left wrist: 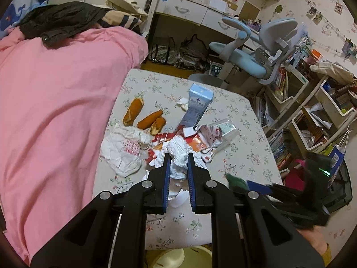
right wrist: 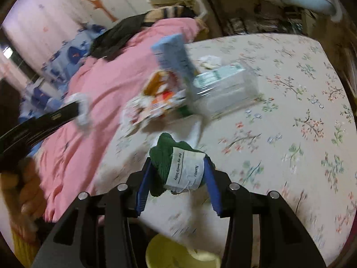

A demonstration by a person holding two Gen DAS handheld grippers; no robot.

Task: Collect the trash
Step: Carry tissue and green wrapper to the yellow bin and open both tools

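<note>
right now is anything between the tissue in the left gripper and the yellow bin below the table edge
Nothing visible is. The left gripper is shut on the crumpled white tissue above the table; the yellow bin sits below the near edge, with only the gripper's own frame covering part of it.

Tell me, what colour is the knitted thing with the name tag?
Dark green knitted thing, clearest in the right wrist view.

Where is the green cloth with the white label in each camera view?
Left wrist view: green cloth, low right, blurred, label unseen.
Right wrist view: green cloth, low centre, between the right gripper fingers.
Shared landmark: the blue carton.
</note>
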